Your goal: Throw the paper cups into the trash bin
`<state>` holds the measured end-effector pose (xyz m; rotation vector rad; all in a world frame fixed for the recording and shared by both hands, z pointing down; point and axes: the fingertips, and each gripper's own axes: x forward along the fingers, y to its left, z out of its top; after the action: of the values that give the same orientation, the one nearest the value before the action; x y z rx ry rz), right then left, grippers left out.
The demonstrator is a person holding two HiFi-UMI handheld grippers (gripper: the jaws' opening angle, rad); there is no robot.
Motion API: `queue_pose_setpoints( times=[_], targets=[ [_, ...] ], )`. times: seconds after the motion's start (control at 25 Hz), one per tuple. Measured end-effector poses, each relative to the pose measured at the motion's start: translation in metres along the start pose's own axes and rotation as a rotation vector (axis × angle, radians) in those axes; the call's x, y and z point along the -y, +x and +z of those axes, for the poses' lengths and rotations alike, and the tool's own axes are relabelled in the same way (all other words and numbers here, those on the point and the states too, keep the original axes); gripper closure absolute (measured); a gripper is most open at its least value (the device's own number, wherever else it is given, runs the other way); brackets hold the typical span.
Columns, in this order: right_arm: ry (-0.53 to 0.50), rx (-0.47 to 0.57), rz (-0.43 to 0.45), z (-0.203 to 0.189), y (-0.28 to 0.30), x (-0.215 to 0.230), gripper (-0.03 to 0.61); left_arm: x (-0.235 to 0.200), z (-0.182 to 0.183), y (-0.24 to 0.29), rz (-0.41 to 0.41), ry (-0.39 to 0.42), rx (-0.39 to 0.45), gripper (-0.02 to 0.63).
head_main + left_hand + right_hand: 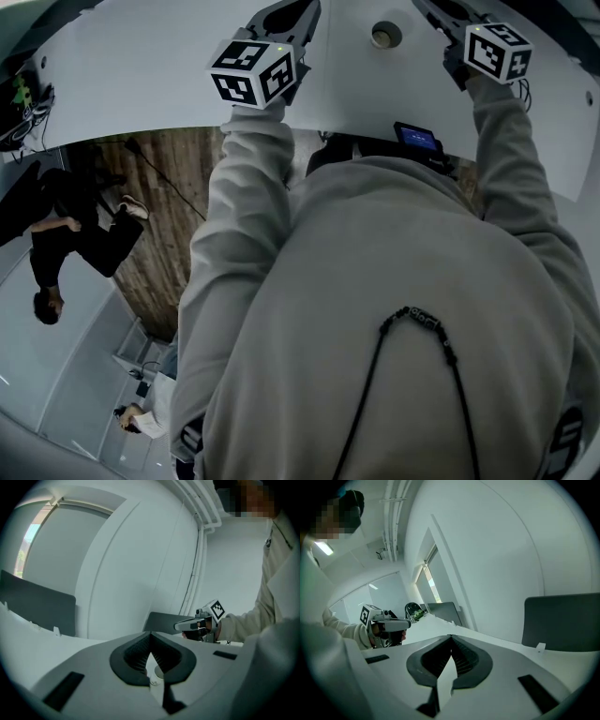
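the right gripper (451, 638) fills the lower centre, jaws closed with nothing between. at mid left the left gripper (403, 624) hovers above the white table (423, 627). a dark chair back (562, 620) stands at right.

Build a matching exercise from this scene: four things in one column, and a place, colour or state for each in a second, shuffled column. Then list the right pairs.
1. paper cup
2. right gripper
3. dark device
4. table

A. broad white surface
B. jaws together, nothing held
C. upright, mouth open upward
D. bluish screen, at the table's near edge

Pairs: 1-C, 2-B, 3-D, 4-A
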<state>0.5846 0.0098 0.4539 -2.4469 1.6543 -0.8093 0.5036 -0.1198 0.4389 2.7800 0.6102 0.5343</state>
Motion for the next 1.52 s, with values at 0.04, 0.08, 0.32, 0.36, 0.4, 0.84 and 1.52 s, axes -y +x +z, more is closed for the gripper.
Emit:
queue_pose_setpoints(
  times=[0.04,0.08,0.32,0.36,0.4,0.84,1.52],
  targets=[
    [0.006,-0.012,0.000,-0.008,0.002,0.004,0.560,-0.001,-0.009,0.002,0.001,-0.001,-0.010,0.620],
    [0.010,-0.023,0.001,-0.016,0.005,0.007,0.560,-0.003,-0.018,0.003,0.002,-0.004,-0.017,0.620],
    [0.038,-0.098,-0.005,-0.047,0.026,0.019,0.560,-0.021,-0.046,0.007,0.001,-0.056,-0.032,0.620],
    [0.054,-0.117,0.010,-0.056,0.029,0.020,0.560,-0.021,-0.051,0.009,0.001,-0.061,-0.037,0.620],
    [0.069,-0.137,0.029,-0.064,0.032,0.021,0.558,-0.020,-0.056,0.011,0.002,-0.065,-0.045,0.620],
    [0.156,-0.329,-0.101,-0.132,0.065,0.077,0.360,-0.032,-0.093,0.024,0.003,-0.135,-0.072,0.620],
    [0.137,-0.480,-0.140,-0.184,0.075,0.077,0.528,-0.025,-0.114,0.009,0.030,-0.160,-0.102,0.620]
  ],
)
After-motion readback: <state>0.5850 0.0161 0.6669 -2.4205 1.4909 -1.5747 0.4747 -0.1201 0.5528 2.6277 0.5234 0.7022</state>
